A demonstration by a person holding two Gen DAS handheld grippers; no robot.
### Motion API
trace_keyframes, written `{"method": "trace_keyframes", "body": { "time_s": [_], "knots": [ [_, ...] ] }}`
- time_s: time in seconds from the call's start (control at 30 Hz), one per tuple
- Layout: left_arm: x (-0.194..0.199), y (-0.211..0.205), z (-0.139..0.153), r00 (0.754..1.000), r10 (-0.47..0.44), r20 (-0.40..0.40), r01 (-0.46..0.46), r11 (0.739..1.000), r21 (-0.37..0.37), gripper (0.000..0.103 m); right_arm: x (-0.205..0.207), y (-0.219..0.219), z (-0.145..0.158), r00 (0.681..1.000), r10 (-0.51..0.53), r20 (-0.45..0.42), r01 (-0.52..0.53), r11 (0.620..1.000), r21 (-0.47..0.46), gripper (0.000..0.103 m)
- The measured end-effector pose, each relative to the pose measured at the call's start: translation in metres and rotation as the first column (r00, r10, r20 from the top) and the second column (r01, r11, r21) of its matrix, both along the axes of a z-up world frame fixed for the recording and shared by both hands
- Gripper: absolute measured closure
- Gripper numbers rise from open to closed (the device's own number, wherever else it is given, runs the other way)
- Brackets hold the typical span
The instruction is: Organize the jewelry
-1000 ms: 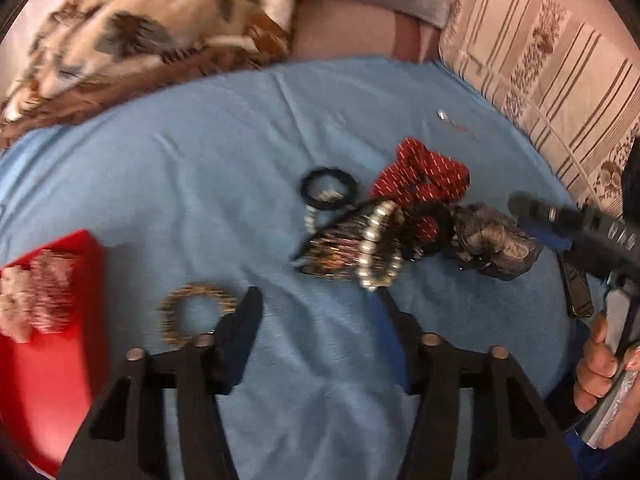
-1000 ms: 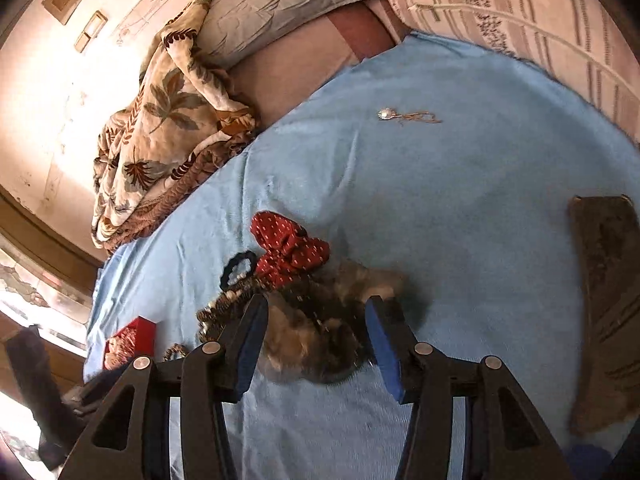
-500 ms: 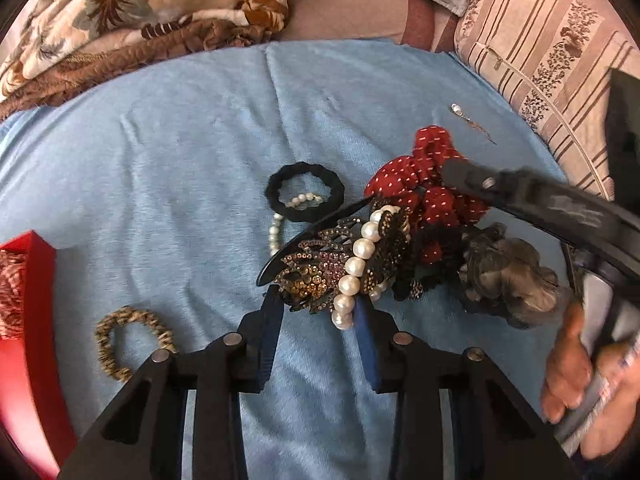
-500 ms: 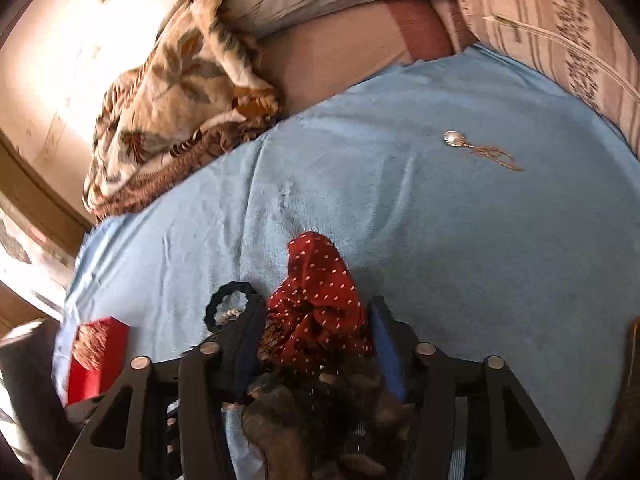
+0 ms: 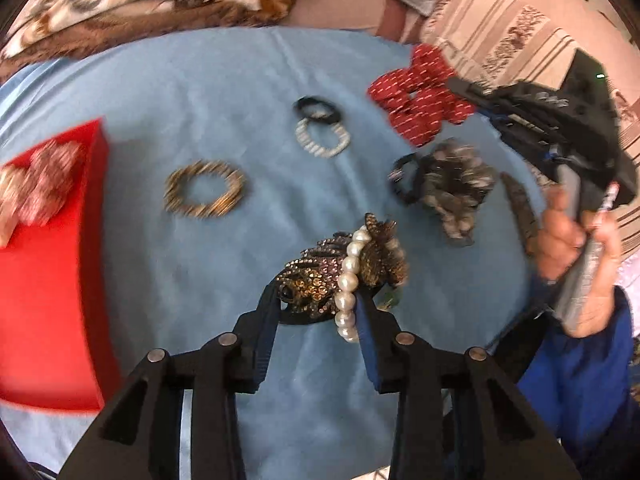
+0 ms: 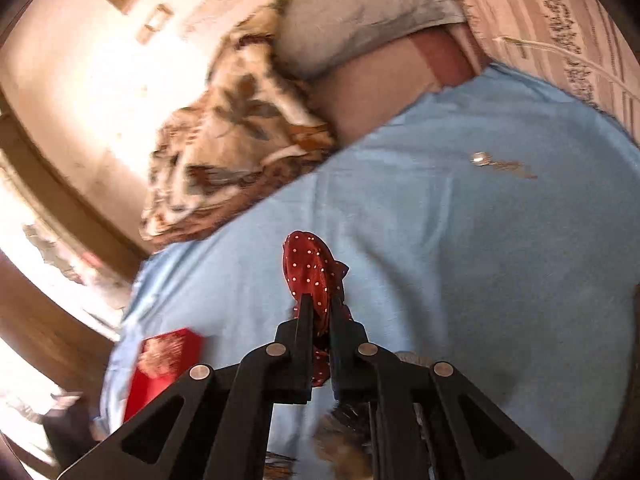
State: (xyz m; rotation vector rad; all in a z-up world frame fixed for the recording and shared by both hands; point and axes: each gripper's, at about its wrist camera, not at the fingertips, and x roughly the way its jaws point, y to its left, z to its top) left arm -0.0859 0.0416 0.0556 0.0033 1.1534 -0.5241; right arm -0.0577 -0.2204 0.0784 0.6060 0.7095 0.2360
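The left gripper (image 5: 318, 304) is clenched on a rhinestone hair clip (image 5: 320, 280), its long axis slanting from lower left, between the pads, up to the right over the blue sheet (image 5: 224, 92); its jaws have just eased slightly wider while still pinching the clip. A pearl bracelet (image 5: 349, 280) is looped around the clip and hangs almost straight down beside the right-hand finger. The right gripper (image 6: 319, 312) has just closed and grasps a red polka-dot scrunchie (image 6: 310, 268), whose bunched cloth stands upward past the fingertips, above the sheet. On the sheet lie a gold-brown bracelet (image 5: 205, 194), a white bead bracelet (image 5: 322, 140) touching a black hair tie (image 5: 316, 109), and a grey scrunchie (image 5: 456, 188). A red box (image 5: 52, 288) sits at the left with pale patterned cloth pieces on it. No writing can be read anywhere.
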Motion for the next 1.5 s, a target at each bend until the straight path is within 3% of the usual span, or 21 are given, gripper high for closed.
{"method": "trace_keyframes", "body": {
  "time_s": [0.17, 0.23, 0.37, 0.47, 0.6, 0.83, 0.97, 1.0, 1.07, 1.1, 1.13, 1.3, 1.5],
  "knots": [
    [-0.004, 0.039, 0.010, 0.993, 0.115, 0.004, -0.114, 0.988, -0.102, 0.065, -0.008, 0.031, -0.005, 0.994, 0.107, -0.012, -0.106, 0.993, 0.043, 0.096],
    [-0.004, 0.049, 0.015, 0.989, 0.147, 0.019, -0.143, 0.983, -0.115, 0.055, -0.008, 0.042, -0.008, 0.990, 0.138, -0.027, -0.137, 0.990, 0.033, 0.096],
    [-0.002, 0.059, 0.013, 0.982, 0.185, 0.028, -0.182, 0.980, -0.086, 0.051, -0.003, 0.062, -0.027, 0.983, 0.099, -0.156, -0.115, 0.988, -0.099, 0.093],
    [0.004, 0.057, 0.002, 0.983, 0.183, 0.010, -0.182, 0.981, -0.062, 0.051, 0.000, 0.064, -0.037, 0.976, 0.062, -0.211, -0.092, 0.986, -0.137, 0.088],
    [0.031, 0.057, -0.003, 0.973, 0.228, 0.021, -0.227, 0.973, -0.042, 0.050, -0.007, 0.059, -0.033, 0.983, 0.041, -0.180, -0.068, 0.987, -0.143, 0.064],
    [0.092, 0.047, -0.023, 0.964, 0.264, 0.030, -0.266, 0.962, 0.061, 0.050, 0.000, 0.066, -0.042, 0.975, 0.056, -0.216, -0.098, 0.977, -0.190, 0.063],
    [0.101, 0.033, -0.030, 0.969, 0.235, 0.072, -0.243, 0.959, 0.143, 0.050, 0.008, 0.073, -0.049, 0.970, 0.058, -0.237, -0.113, 0.967, -0.228, 0.063],
    [0.101, 0.029, -0.032, 0.971, 0.225, 0.083, -0.237, 0.957, 0.167, 0.051, 0.009, 0.074, -0.050, 0.970, 0.058, -0.238, -0.116, 0.965, -0.236, 0.063],
    [0.101, 0.023, -0.033, 0.971, 0.212, 0.114, -0.232, 0.950, 0.210, 0.087, 0.012, 0.079, -0.052, 0.970, 0.054, -0.239, -0.120, 0.955, -0.272, 0.068],
    [0.102, 0.022, -0.036, 0.977, 0.198, 0.082, -0.211, 0.956, 0.202, 0.097, 0.013, 0.082, -0.052, 0.971, 0.049, -0.236, -0.119, 0.948, -0.294, 0.083],
    [0.101, 0.023, -0.035, 0.975, 0.204, 0.086, -0.217, 0.957, 0.194, 0.097, 0.013, 0.084, -0.052, 0.970, 0.050, -0.236, -0.124, 0.942, -0.311, 0.087],
    [0.088, 0.036, -0.015, 0.970, 0.221, 0.099, -0.232, 0.966, 0.115, 0.098, 0.004, 0.085, -0.046, 0.980, 0.026, -0.199, -0.092, 0.938, -0.333, 0.090],
    [0.052, 0.085, 0.041, 0.951, 0.256, 0.176, -0.258, 0.966, -0.013, 0.098, -0.021, 0.085, -0.025, 0.995, -0.025, -0.101, -0.010, 0.943, -0.333, 0.091]
  ]
}}
